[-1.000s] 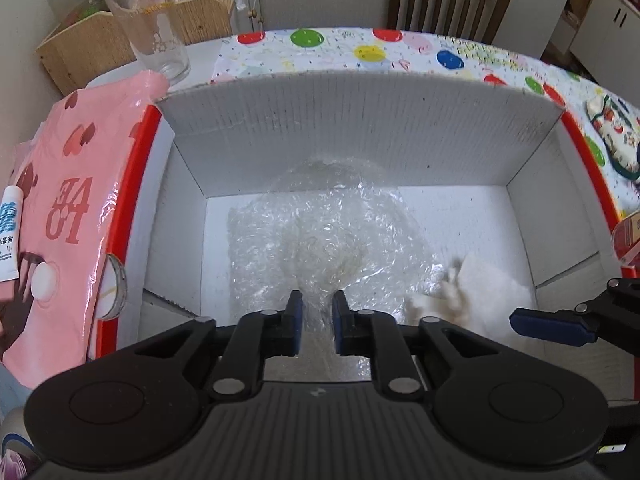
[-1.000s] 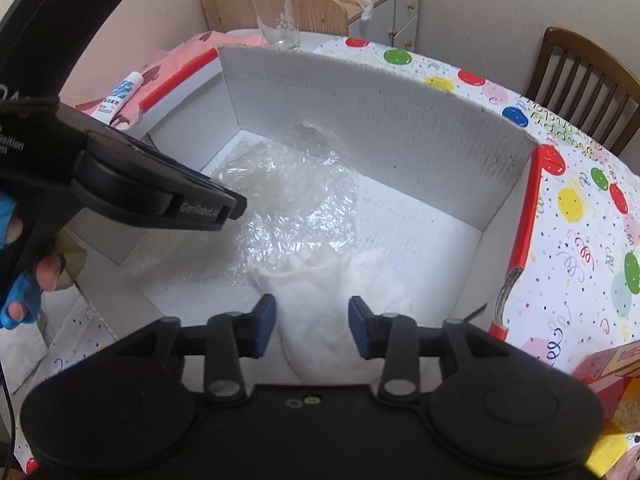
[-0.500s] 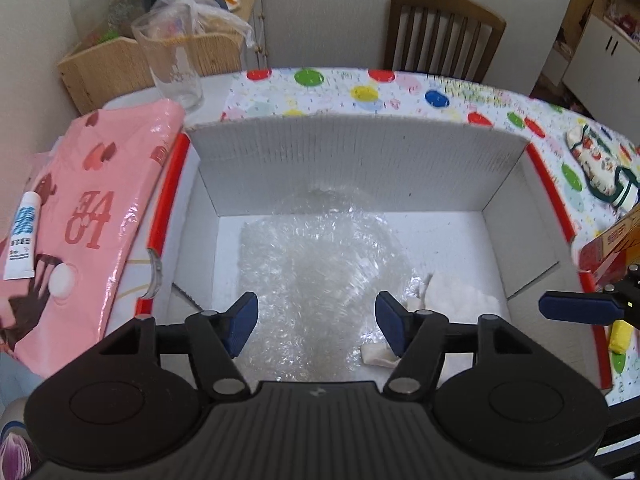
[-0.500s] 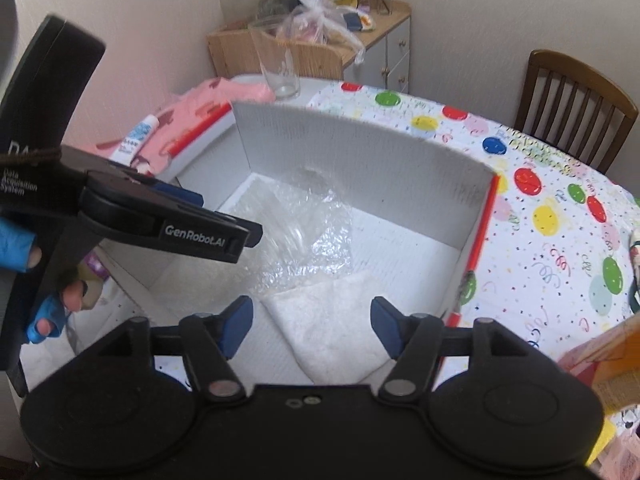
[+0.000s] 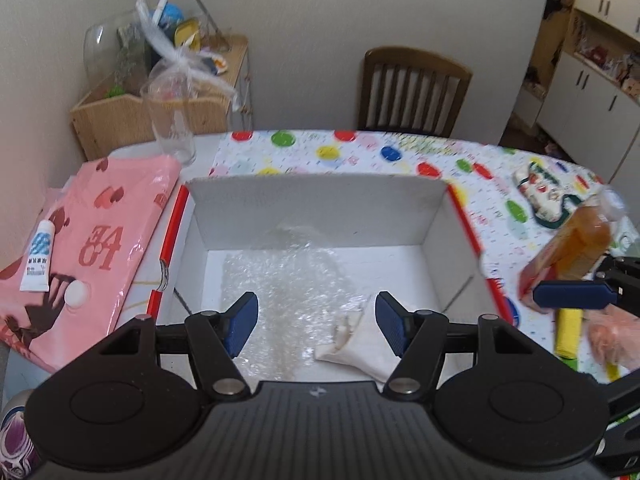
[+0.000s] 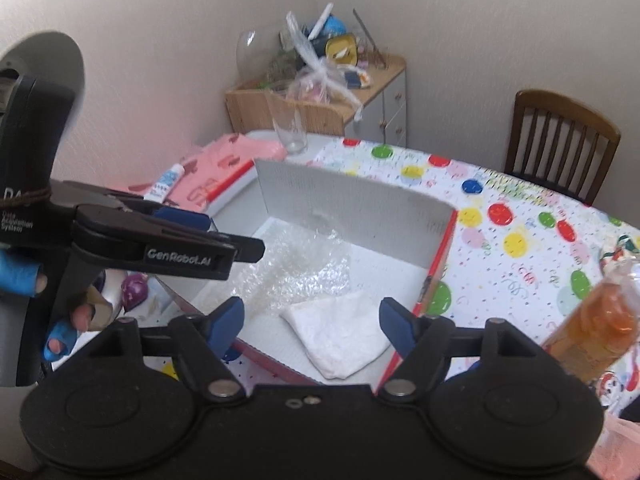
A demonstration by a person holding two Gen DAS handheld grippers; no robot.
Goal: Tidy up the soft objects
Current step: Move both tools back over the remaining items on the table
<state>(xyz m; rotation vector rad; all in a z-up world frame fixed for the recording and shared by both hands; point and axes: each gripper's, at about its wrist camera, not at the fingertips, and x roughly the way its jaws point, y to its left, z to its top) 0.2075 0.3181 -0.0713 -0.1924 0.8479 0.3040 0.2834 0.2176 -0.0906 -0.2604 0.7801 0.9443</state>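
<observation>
My left tool (image 5: 316,326) hangs open and empty above the white cardboard box (image 5: 316,208). My right tool (image 6: 310,326) is opening, also empty. The crumpled white cloth (image 6: 340,332) lies inside, seemingly overlapping the clear bubble wrap (image 5: 280,292).

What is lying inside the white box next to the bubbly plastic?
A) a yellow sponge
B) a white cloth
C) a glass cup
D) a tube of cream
B: a folded white cloth lies on the floor of the box, touching the edge of the bubble wrap.
</observation>
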